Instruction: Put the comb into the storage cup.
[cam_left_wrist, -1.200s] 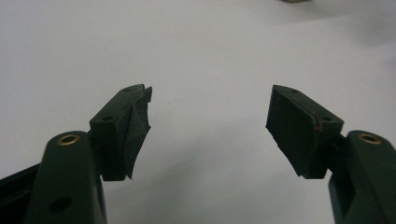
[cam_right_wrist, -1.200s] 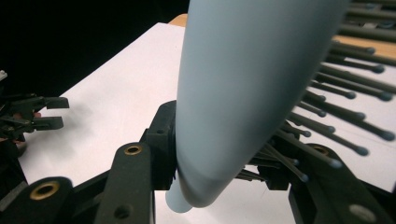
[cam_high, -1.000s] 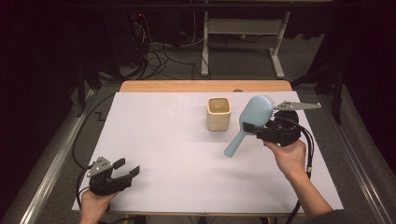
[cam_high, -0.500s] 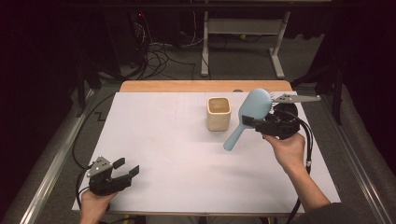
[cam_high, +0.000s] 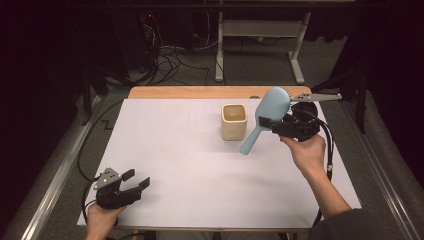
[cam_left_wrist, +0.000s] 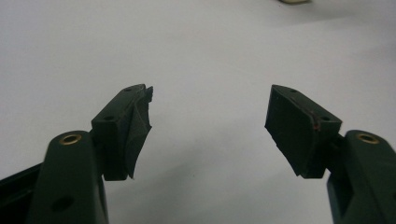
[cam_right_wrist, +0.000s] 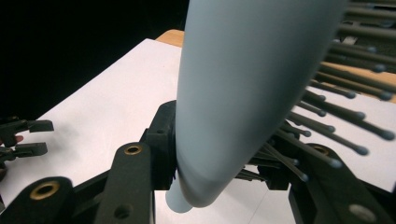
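- From the high view we see the right gripper (cam_high: 274, 125) holding a light blue hairbrush (cam_high: 265, 116) in the air, handle slanting down-left, just right of the beige cup (cam_high: 234, 121) on the white table (cam_high: 190, 165); the left gripper (cam_high: 136, 181) rests near the table's front-left corner, well apart.
- In the left gripper view we see its jaws spread wide over bare table, nothing between them.
- The right gripper view adds the brush's dark bristles (cam_right_wrist: 336, 116) and the jaws clamped on the brush's head.

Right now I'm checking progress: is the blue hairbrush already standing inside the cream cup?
No, the right hand-held gripper holds the hairbrush in the air beside the cup.
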